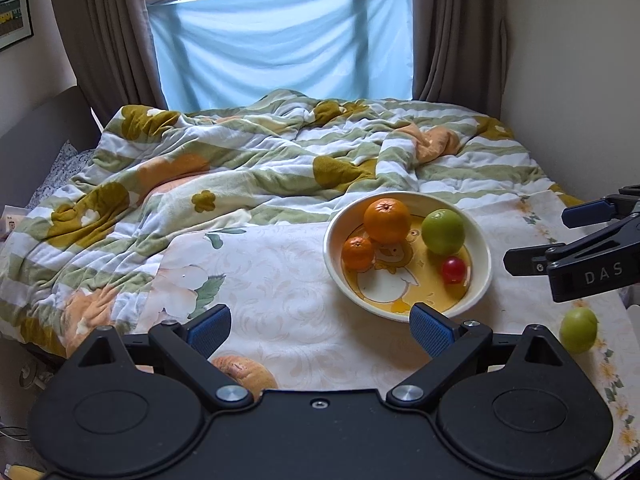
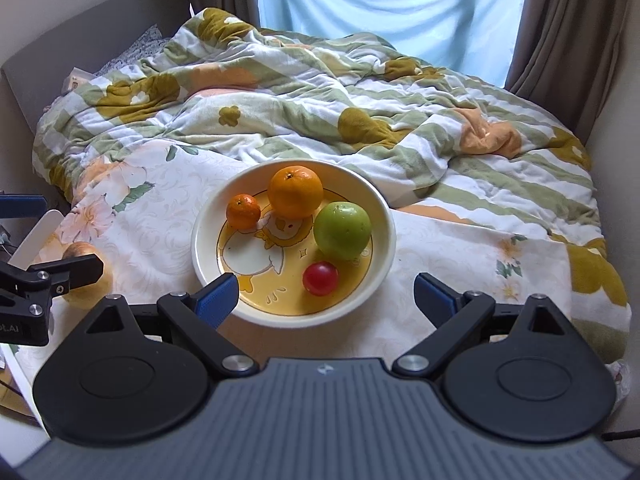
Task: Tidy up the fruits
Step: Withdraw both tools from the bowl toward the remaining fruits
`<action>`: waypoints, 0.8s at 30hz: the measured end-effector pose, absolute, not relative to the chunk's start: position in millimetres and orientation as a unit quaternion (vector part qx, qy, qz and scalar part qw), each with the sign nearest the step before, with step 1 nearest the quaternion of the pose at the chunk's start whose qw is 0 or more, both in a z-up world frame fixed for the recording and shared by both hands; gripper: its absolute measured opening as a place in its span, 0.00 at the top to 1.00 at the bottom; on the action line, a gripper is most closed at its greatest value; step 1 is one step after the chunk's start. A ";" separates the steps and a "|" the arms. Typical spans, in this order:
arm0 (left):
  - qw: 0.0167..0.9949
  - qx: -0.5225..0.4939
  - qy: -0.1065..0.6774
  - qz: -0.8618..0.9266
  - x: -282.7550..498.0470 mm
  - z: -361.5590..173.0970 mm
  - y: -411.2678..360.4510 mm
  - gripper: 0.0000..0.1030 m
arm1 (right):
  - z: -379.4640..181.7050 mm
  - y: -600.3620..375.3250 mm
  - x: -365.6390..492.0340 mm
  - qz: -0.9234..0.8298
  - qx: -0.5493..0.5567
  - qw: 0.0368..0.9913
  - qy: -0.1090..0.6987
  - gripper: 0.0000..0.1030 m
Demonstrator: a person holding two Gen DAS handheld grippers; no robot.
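While unheld, bowl between right claw tips.

bare cloth left of bowl.

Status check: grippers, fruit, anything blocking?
Left gripper and right gripper open, empty. Four fruits in cream duck-print bowl; small green fruit and tan apple loose on floral cloth. Nothing blocking.
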State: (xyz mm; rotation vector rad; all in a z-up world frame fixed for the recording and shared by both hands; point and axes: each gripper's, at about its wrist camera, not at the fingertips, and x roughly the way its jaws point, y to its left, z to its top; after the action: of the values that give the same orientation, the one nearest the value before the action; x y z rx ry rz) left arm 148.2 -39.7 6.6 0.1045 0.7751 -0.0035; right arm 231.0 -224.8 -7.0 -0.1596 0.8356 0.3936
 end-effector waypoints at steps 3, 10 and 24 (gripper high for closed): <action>0.927 0.050 0.371 -0.002 135.2 13.3 -45.4 0.05 | 5.1 -235.8 214.8 0.191 -0.065 0.895 0.397 0.00; 0.933 0.042 0.358 -0.006 104.0 23.1 -56.5 0.05 | 23.8 -262.6 170.0 0.182 -0.047 0.905 0.382 0.00; 0.935 0.032 0.352 -0.007 55.7 16.1 -89.4 0.05 | 22.3 -325.2 96.9 0.156 -0.025 0.917 0.366 0.00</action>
State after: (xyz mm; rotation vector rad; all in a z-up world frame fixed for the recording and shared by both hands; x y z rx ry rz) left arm 55.7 -89.4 16.1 0.0645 0.7202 -0.0148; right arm 96.9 -325.2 22.3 -0.0515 0.7534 0.3210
